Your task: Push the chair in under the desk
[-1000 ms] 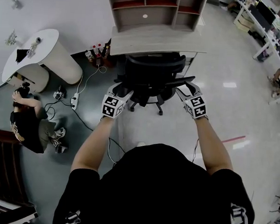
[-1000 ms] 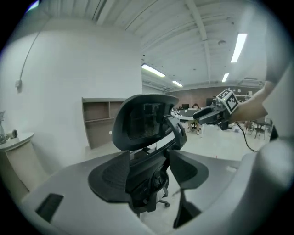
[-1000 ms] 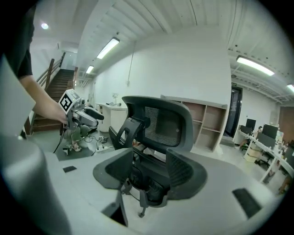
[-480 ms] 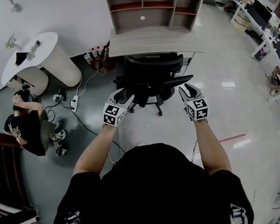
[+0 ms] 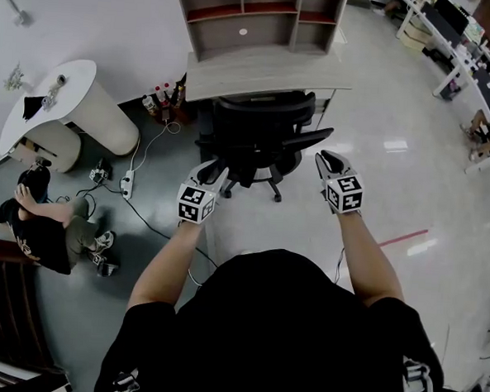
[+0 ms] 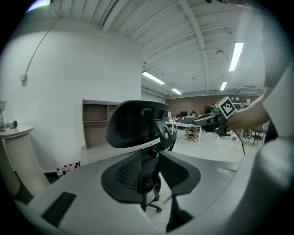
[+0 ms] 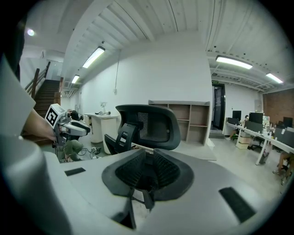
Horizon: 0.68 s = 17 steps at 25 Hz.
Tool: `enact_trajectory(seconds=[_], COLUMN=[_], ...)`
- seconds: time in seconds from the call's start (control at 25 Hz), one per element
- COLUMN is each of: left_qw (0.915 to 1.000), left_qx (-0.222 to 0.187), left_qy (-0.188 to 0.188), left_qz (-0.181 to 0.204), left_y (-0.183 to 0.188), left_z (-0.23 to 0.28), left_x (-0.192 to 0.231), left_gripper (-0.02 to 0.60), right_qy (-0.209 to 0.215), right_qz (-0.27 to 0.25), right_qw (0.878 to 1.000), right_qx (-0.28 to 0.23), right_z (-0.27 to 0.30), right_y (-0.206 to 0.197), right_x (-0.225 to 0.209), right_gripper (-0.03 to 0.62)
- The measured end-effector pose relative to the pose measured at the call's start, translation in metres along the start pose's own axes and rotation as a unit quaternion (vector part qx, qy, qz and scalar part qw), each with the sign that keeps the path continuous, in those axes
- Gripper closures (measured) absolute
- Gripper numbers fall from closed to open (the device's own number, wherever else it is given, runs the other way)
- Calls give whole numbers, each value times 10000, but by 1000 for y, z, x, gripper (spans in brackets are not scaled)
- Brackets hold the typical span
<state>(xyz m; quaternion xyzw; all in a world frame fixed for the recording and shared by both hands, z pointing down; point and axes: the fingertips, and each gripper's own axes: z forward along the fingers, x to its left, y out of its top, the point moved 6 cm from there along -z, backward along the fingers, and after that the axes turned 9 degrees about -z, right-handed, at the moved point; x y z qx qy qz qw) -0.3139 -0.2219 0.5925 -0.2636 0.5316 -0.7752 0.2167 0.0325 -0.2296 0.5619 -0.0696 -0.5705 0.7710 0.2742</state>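
Observation:
The black mesh office chair (image 5: 261, 138) stands with its seat tucked under the light wooden desk (image 5: 269, 72), its backrest toward me. My left gripper (image 5: 212, 172) hovers just short of the chair's left armrest, apart from it. My right gripper (image 5: 325, 161) floats to the right of the right armrest, also apart. Both pairs of jaws are closing with nothing between them. In the left gripper view the jaws (image 6: 148, 158) frame the chair (image 6: 135, 124) across a narrow gap. The right gripper view shows its jaws (image 7: 148, 160) nearly together, with the chair (image 7: 151, 121) beyond them.
A person (image 5: 40, 224) crouches on the floor at left beside a white rounded table (image 5: 60, 105). A power strip (image 5: 127, 184) with cables and some bottles (image 5: 160, 95) lie left of the desk. Dark stairs (image 5: 7, 301) are at lower left, other desks (image 5: 475, 81) at far right.
Both grippers have come off the chair's armrests and drawn back a little toward me, their jaws narrowing. The chair stays under the desk.

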Motion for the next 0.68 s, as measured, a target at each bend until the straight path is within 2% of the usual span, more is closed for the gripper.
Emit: enact_trajectory(seconds=[0.16, 0.4, 0.68], left_qw=[10000, 9999, 10000], left_qx=[-3, 24, -27], left_qy=[-18, -22, 15], left_qz=[-33, 113, 92], left_y=[-1, -2, 1], left_z=[-1, -3, -5], left_x=[0, -5, -4], left_gripper=[473, 498, 505], right_qy=[30, 76, 63], right_qz=[-140, -387, -389], right_qw=[9999, 9992, 9992], right_qx=[-4, -20, -48], right_z=[-2, -3, -2], right_y=[2, 6, 11], right_x=[6, 14, 15], right_gripper=[553, 563, 572])
